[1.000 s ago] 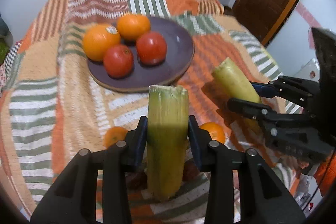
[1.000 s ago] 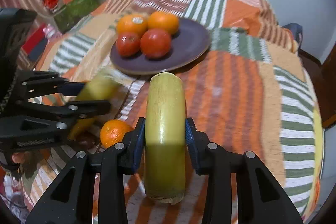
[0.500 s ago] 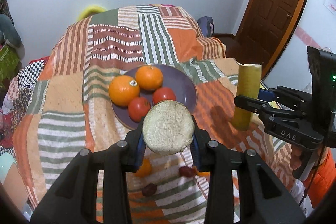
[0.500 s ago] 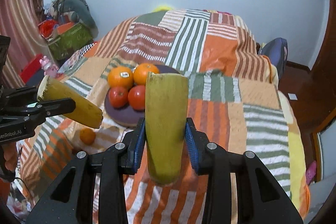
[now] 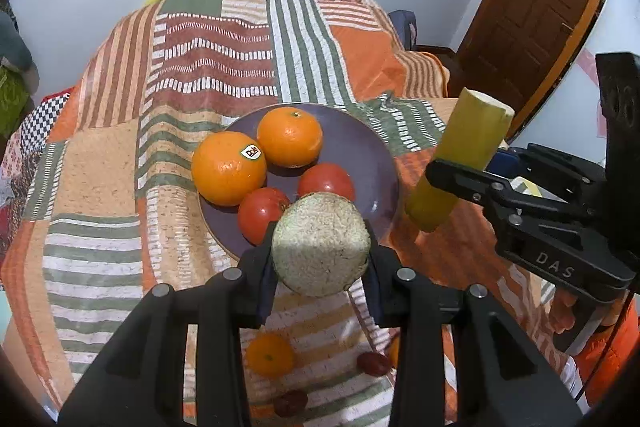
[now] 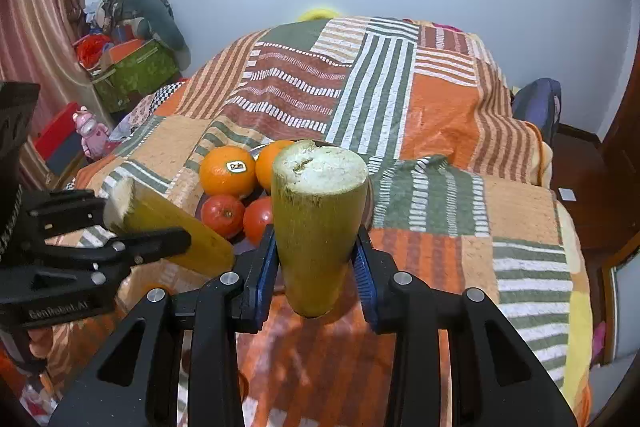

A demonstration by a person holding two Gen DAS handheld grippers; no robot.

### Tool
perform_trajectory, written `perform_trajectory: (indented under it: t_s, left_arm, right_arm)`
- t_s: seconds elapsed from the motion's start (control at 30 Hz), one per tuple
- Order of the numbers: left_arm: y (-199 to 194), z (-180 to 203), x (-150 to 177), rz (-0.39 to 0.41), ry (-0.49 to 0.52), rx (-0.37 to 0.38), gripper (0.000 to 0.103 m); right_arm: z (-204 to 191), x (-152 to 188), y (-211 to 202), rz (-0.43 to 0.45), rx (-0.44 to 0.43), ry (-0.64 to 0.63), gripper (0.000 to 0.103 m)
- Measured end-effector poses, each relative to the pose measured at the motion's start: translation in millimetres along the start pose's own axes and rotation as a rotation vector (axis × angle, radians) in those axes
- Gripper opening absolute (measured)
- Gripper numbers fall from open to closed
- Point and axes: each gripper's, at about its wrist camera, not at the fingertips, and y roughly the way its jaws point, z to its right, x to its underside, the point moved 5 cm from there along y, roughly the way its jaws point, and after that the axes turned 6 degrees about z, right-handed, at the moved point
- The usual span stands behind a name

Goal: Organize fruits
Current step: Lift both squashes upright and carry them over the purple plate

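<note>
Both grippers hung above the quilt (image 5: pixel 100 155), each clamped on a yellow-green stalk piece with a pale fibrous cut end. The left gripper (image 5: pixel 320 277) held its piece (image 5: pixel 320 243) end-on toward its own camera, over the near rim of the plate (image 5: pixel 360 147). The right gripper (image 6: pixel 316 267) held the other piece (image 6: pixel 318 211) nearly upright, to the right of the plate and clear of it.

On the plate sat two oranges (image 5: pixel 228 173) at the back and left and two tomatoes (image 5: pixel 262 213) nearer the front, so most of the free room was on the plate's right side. Short of the plate, on the quilt, lay a small orange (image 5: pixel 269 354) and two small dark red fruits (image 5: pixel 374 363), not yet gathered.

What worried me was the plate itself. It rested on soft bedding, and I judged that a heavy piece set on its rim could tip it and send the round fruit rolling. A piece laid against the tomatoes might shove them over the edge. The grippers were also close together, so bringing both pieces in at once risked a knock between them.
</note>
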Motion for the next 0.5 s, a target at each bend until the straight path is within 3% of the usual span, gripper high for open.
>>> perform_trajectory:
  t_s: [0.2,0.5]
  left_arm:
    - [15,-2,-6,-0.002,0.008,0.009,0.036]
    - [28,-11,-22,0.012,-0.009,-0.003,0.036]
  right_arm:
    - [-3,-6,27,-0.045,-0.007,-0.029,0.033]
    - [4,-16,59,-0.073,-0.024,0.027,0.033]
